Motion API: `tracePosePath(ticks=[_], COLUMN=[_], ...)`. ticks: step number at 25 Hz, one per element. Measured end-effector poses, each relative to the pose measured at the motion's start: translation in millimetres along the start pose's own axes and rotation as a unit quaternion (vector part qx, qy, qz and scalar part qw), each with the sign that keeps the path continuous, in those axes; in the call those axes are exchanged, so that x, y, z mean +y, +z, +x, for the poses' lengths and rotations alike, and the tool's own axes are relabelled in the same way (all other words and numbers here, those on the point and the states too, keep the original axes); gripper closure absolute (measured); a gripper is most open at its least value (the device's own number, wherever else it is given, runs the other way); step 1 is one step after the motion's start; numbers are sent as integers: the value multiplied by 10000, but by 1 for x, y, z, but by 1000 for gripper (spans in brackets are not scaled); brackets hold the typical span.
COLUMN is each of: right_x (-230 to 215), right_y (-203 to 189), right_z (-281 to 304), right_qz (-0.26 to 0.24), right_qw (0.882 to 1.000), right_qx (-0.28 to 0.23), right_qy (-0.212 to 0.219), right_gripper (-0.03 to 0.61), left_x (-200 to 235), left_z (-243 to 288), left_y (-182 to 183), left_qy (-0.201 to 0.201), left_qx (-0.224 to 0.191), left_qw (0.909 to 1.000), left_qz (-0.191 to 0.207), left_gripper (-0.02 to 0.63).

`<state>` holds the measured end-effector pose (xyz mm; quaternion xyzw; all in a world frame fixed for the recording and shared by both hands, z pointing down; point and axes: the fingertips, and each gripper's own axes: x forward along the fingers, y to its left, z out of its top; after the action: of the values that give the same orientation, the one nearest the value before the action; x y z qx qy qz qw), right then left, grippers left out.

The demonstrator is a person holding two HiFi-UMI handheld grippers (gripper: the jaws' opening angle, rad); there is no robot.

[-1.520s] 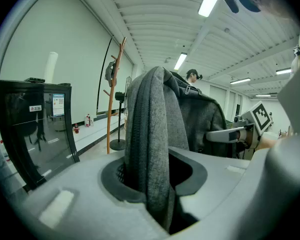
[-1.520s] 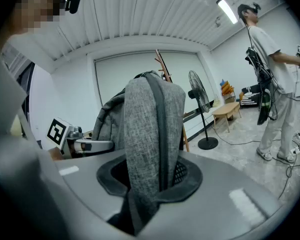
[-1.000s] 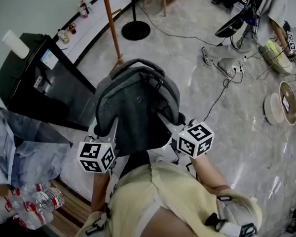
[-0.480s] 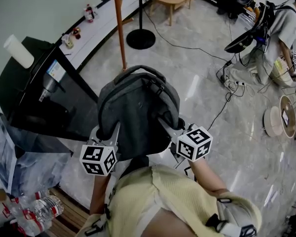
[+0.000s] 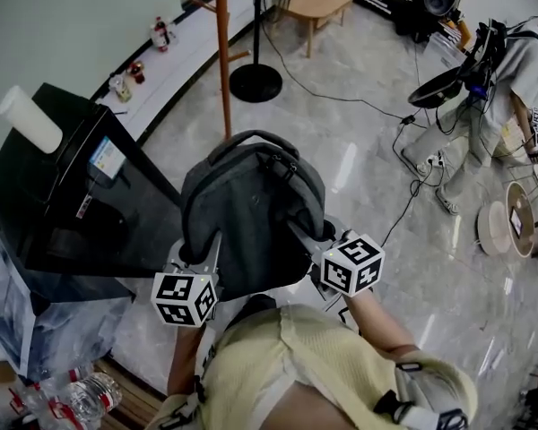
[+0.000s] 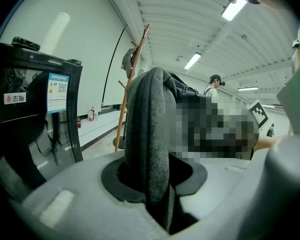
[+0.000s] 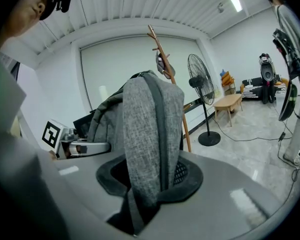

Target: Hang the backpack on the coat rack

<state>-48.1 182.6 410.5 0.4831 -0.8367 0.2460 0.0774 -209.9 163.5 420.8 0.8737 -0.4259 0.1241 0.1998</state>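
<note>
Holding the backpack [image 5: 251, 195] (grey) are left hand-held gripper [image 5: 199, 247] and right hand-held gripper [image 5: 310, 235].

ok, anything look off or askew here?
Nothing stands out. Backpack sits upright, clamped on each side by the left hand-held gripper and right hand-held gripper; coat rack stands upright ahead. Only loose cables trail on the floor.

The backpack [image 5: 251, 213] is heathered grey with a darker charcoal middle panel; the coat rack [image 5: 222, 52], upper middle of the frame, is orange-brown wood. The left tongs [image 5: 200, 251] and right tongs [image 5: 309, 233] each carry a white cube printed with black square markers. The floor [image 5: 359, 186] is glossy pale grey with faint veins, the person's top [image 5: 314, 356] pale yellow, the cabinet [image 5: 63, 195] at left black
</note>
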Motion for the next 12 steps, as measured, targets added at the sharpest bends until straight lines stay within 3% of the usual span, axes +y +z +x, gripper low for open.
tracePosePath(ticks=[12], right_x=[-13], right_y=[25], right_z=[58], right_qz=[-40], right_qw=[9999], right_qx=[-39], right_qy=[-150], right_gripper=[474], left_x=[50], left_z=[36], left_y=[24], left_qy=[-134], left_qx=[-83], left_qw=[9999], left_qz=[44], left_gripper=[511])
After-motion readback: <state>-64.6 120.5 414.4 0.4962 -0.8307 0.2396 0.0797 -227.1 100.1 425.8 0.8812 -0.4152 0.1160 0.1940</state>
